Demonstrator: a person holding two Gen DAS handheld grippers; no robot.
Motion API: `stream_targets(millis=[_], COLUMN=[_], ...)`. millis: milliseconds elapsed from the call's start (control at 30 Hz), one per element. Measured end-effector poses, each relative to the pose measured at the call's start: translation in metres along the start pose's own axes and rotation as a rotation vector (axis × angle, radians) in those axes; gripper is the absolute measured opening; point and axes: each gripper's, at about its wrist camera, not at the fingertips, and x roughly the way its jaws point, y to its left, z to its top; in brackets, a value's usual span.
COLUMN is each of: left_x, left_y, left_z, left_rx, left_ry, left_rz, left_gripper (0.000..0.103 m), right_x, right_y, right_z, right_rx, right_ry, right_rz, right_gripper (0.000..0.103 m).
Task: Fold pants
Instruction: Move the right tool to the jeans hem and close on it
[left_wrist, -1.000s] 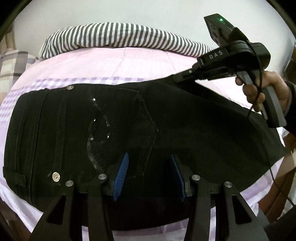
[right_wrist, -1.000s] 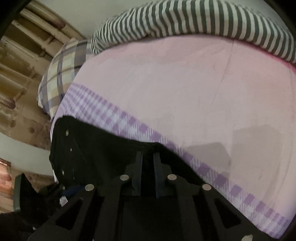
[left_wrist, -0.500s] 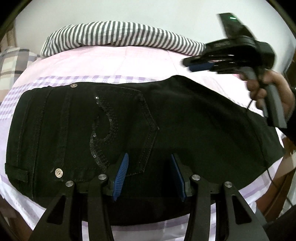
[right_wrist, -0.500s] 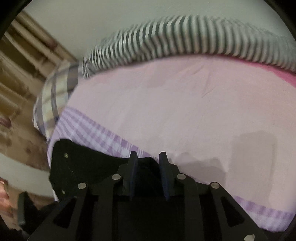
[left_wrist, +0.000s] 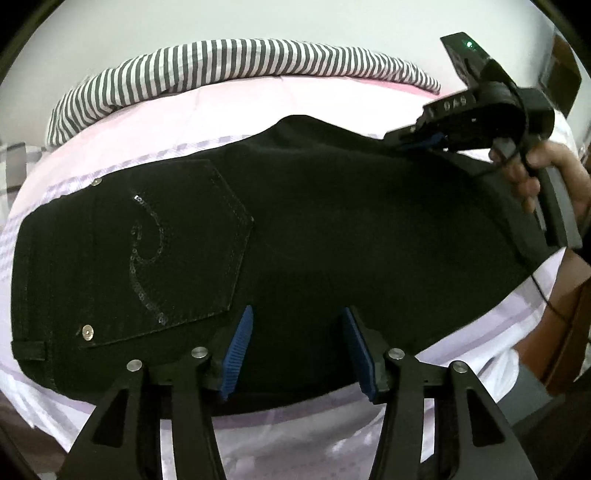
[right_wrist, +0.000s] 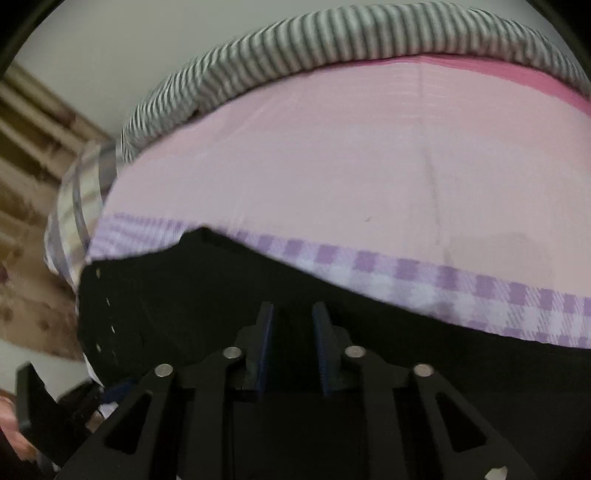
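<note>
Black pants (left_wrist: 332, 221) lie folded lengthwise across the pink bed, waistband at the left, a sequinned back pocket (left_wrist: 177, 251) facing up. My left gripper (left_wrist: 295, 350) is open and empty, hovering over the near edge of the pants. My right gripper (left_wrist: 417, 138) sits low at the far edge of the pants on the right, held by a hand. In the right wrist view the right gripper (right_wrist: 293, 325) is partly open over the black fabric (right_wrist: 184, 295), with nothing clamped between its pads.
A grey-and-white striped pillow (left_wrist: 236, 70) lies along the back of the bed by the wall. A plaid pillow (right_wrist: 79, 206) sits at the left end. The pink sheet (right_wrist: 295, 166) has a purple checked band (right_wrist: 443, 277). Wooden furniture (left_wrist: 569, 332) stands at the right.
The right gripper let go of the pants' far edge, lifted, then came back down to that edge further right. The left gripper stayed open and shifted right along the pants.
</note>
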Motion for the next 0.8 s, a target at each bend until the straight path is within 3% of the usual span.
stream_targets(millis=[133, 333, 500, 600, 800], left_x=[-0.001, -0.013, -0.015, -0.011, 0.005], left_y=[-0.003, -0.006, -0.021, -0.033, -0.058], left_z=[-0.001, 0.013, 0.031, 0.04, 0.052], left_rx=[0.0, -0.025, 0.005, 0.028, 0.07], left_ry=[-0.005, -0.057, -0.088, -0.089, -0.054], left_rz=[0.02, 0.01, -0.022, -0.041, -0.086], left_gripper=[0.054, 0.054, 0.056, 0.057, 0.057], right_x=[-0.033, -0.113, -0.184, -0.223, -0.253], right_y=[-0.026, -0.088, -0.174, -0.228, -0.295], right_z=[-0.006, -0.045, -0.097, -0.14, -0.205], right_rx=[0.067, 0.188, 0.382, 0.509, 0.699], right_ry=[-0.085, -0.21, -0.305, -0.351, -0.391], right_rz=[0.014, -0.007, -0.033, -0.114, -0.128], right_gripper=[0.024, 0.035, 0.036, 0.036, 0.036])
